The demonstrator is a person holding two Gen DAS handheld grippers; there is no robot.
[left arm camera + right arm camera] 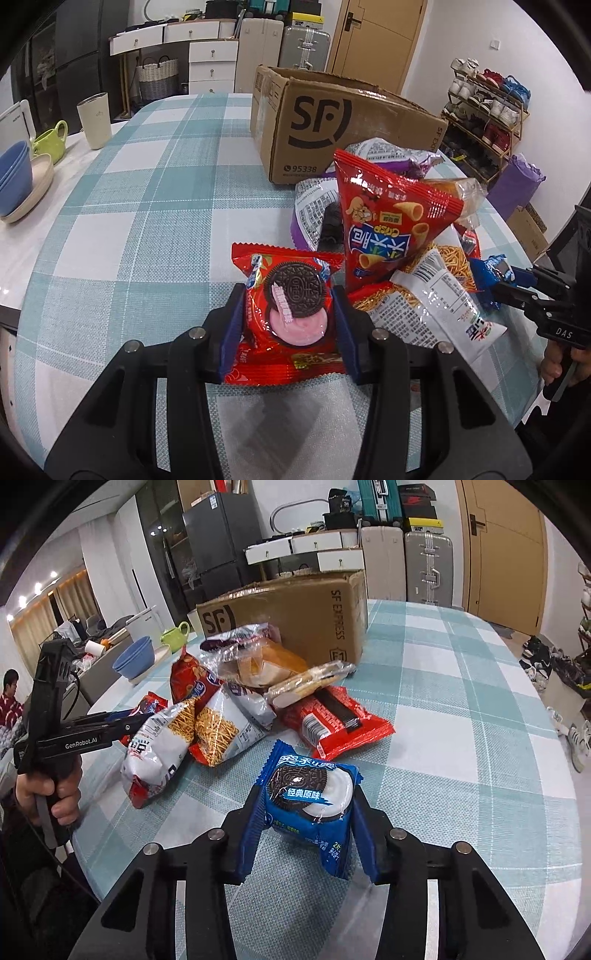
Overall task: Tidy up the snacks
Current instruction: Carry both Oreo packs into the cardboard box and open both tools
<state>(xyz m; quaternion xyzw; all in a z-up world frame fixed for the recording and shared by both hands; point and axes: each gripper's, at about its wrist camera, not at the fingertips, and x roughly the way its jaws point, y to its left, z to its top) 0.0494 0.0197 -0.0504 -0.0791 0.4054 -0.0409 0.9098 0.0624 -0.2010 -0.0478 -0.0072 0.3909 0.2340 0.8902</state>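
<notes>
- My left gripper point(290, 308) has its jaws clamped on a red cookie pack point(286, 314), pads pressing both side edges; pack sits at the near edge of the snack pile, low over the desk point(129, 206).
- My right gripper point(308, 812) has its jaws closed on a blue cookie pack point(312, 805), also held by the sides, just in front of the pile.
- Risk: both packs are slick foil, gripped across puffy sides; I judge either could slide out or twist if I swing fast.
- Risk: squeezing harder probably crushes the cookies inside.
- Risk: the red chip bag point(391, 221) leans upright just beside my left pack; lifting could nudge it over onto the noodle snack bag point(439, 295).
- Risk: both hands work the same pile, near each other; a crossing path could knock grippers together.
- The cardboard box point(332, 122) stands behind the pile, open at the top, likely the drop spot; its wall is tall, so I need to clear the rim or the pack catches on it.
- The pile itself lies between my jaws and the box.
- Far left of the desk: blue bowls point(14, 181), green cup point(50, 142), cream tumbler point(94, 120), well apart, not in the way.
- Flat red wrapper point(340, 720) lies just beyond my right pack.
</notes>
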